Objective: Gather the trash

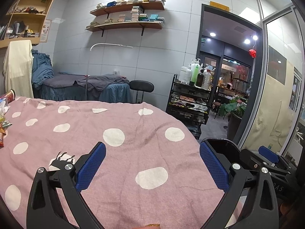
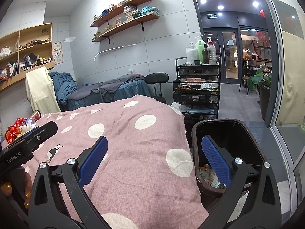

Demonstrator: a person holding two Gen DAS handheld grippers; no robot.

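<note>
Both grippers, left (image 1: 152, 168) and right (image 2: 154, 161), gaped wide, empty. Trash (image 2: 21, 127) lay far left; left gripper nearer; bin (image 2: 228, 131) right.

"GenRobot.AI" on left gripper (image 2: 28, 133)

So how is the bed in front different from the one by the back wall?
The near bed wears a pink cover with white spots, while the far bed has a plain blue skirt under a crumpled grey blanket. The near bed carries colourful trash at its far left corner; no trash shows on the far bed. A dark bin stands beside the near bed, a black stool beside the far one. Both look unoccupied.
</note>
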